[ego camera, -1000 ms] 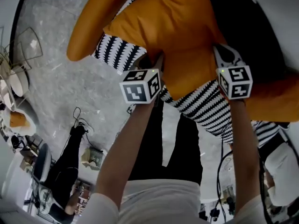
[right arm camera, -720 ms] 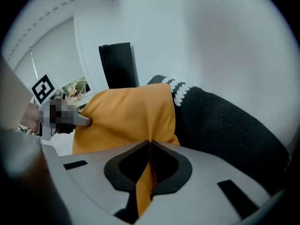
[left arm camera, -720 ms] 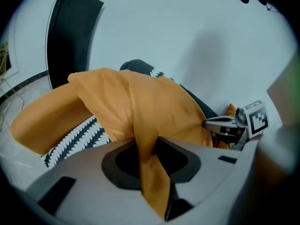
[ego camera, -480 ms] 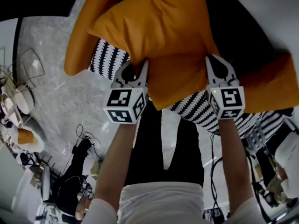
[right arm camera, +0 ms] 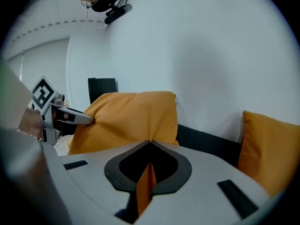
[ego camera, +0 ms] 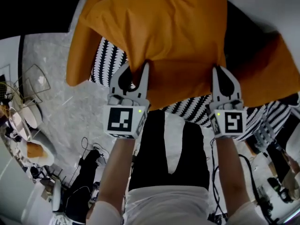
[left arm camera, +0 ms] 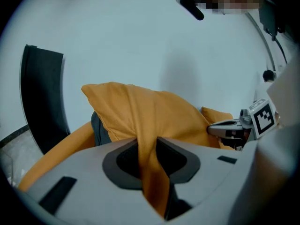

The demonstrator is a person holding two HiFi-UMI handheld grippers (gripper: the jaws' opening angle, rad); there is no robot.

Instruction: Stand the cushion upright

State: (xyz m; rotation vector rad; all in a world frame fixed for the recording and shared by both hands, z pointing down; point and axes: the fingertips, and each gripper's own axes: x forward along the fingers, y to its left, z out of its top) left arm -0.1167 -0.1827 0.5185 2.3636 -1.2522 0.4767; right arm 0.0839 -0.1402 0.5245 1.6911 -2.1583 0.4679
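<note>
The orange cushion (ego camera: 164,32) is held up off the dark sofa (ego camera: 37,8) by its near edge. My left gripper (ego camera: 137,69) is shut on the cushion's lower left corner, and a fold of orange fabric (left arm camera: 149,146) is pinched between its jaws. At the lower right corner my right gripper (ego camera: 221,71) is shut on a thin fold of the same fabric (right arm camera: 149,172). In the right gripper view the cushion (right arm camera: 131,118) stands nearly upright before the white wall, with the left gripper (right arm camera: 70,117) at its left edge. The left gripper view shows the right gripper (left arm camera: 225,128) at the cushion's far side.
A black-and-white patterned cushion (ego camera: 110,60) lies under the orange one. Another orange cushion (right arm camera: 267,149) leans on the dark sofa back (right arm camera: 206,142) to the right, and orange fabric (ego camera: 77,55) hangs at the left. Below are grey marble floor (ego camera: 61,111), cables and a wire basket (ego camera: 33,78).
Both grippers have risen together with the orange cushion. Its held edge came up and the cushion now stands more upright, covering more of the patterned cushion.
</note>
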